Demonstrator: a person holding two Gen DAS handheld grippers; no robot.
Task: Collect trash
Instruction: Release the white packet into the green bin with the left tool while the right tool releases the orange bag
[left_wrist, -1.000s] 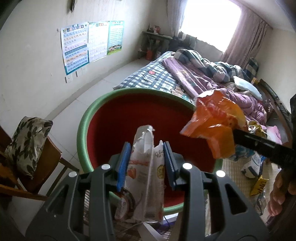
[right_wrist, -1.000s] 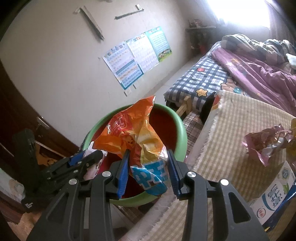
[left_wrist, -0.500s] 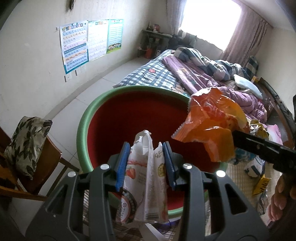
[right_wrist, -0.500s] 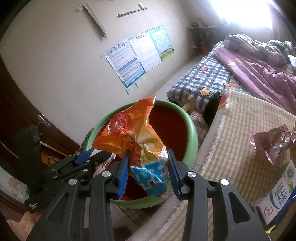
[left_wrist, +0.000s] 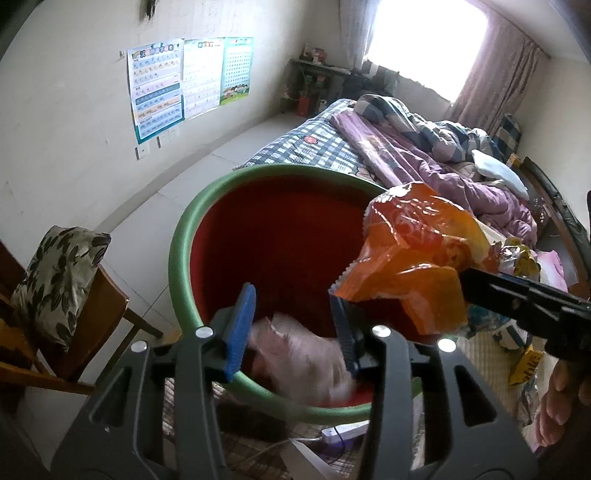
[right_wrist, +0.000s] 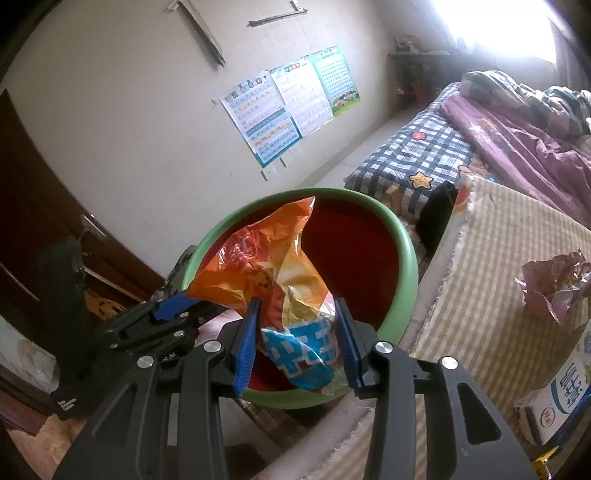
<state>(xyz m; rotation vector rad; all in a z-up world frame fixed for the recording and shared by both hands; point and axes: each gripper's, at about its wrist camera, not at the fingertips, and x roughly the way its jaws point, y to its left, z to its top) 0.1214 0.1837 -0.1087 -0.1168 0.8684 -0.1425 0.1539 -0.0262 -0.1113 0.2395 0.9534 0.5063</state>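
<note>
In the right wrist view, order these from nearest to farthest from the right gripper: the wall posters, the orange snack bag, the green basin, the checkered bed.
1. Orange snack bag: between the right gripper fingers.
2. Green basin: just beyond, below the bag.
3. Checkered bed: farther, on the right.
4. Wall posters: farthest, on the back wall.

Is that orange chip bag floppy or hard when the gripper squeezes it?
Probably floppy: the orange chip bag is crumpled and creased between the right gripper. It likely weighs little, since its top stands up unsupported. Its shiny film may be slippery.
</note>
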